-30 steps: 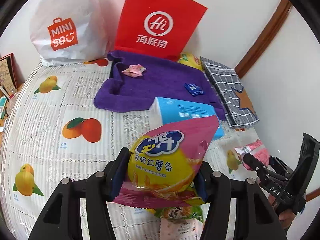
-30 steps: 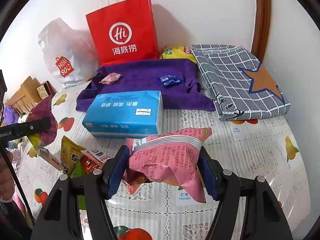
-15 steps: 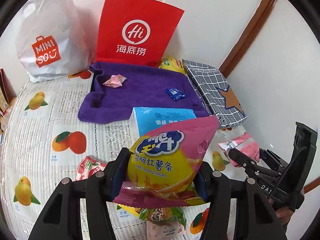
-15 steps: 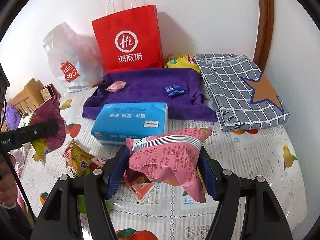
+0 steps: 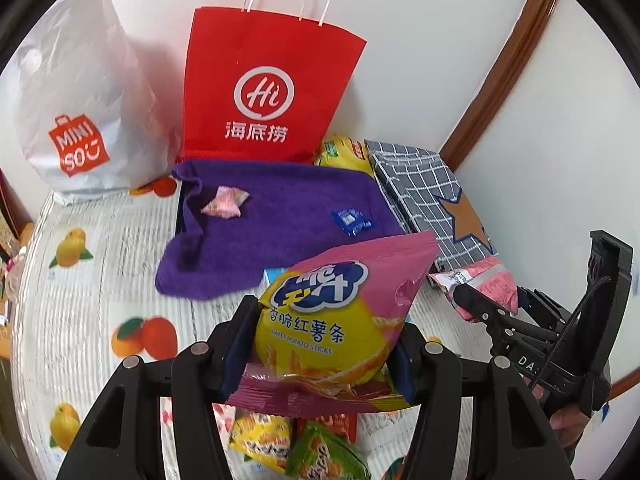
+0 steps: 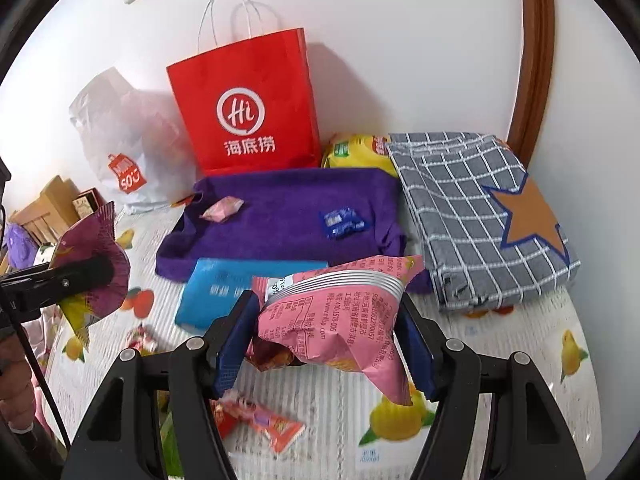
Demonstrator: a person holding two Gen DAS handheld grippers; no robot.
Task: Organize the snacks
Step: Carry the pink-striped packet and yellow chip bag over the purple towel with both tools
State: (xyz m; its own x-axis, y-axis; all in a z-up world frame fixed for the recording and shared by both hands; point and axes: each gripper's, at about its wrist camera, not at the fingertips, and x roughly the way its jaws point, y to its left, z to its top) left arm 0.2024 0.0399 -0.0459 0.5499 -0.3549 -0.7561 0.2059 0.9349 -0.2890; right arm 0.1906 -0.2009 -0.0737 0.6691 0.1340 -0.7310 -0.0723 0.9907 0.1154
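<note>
You are still lifting both bags higher: your left gripper (image 5: 326, 344) is squeezing the yellow and pink sweet potato stick bag (image 5: 340, 312), your right gripper (image 6: 326, 344) the crinkly pink snack bag (image 6: 340, 320). Both are hanging above the fruit-print tablecloth (image 5: 92, 280), with the purple towel (image 6: 288, 216) and red paper bag (image 6: 244, 108) sitting nearer than before by the white wall (image 6: 400, 40).

The sweet potato sticks bag (image 5: 332, 320) is pink and yellow, puffed, upright with its front label facing the camera, pinched at both sides and held above the tablecloth; the pink snack bag (image 6: 336, 316) shows its printed back and silver seam, crumpled, its lower corner hanging down, likewise pinched at both sides; a pink candy (image 6: 222, 209) and a blue wrapped candy (image 6: 340, 222) lie apart on the purple towel; a yellow chip bag (image 6: 356, 152) leans behind the towel; several small packets (image 5: 296, 444) lie in a loose heap on the tablecloth.
</note>
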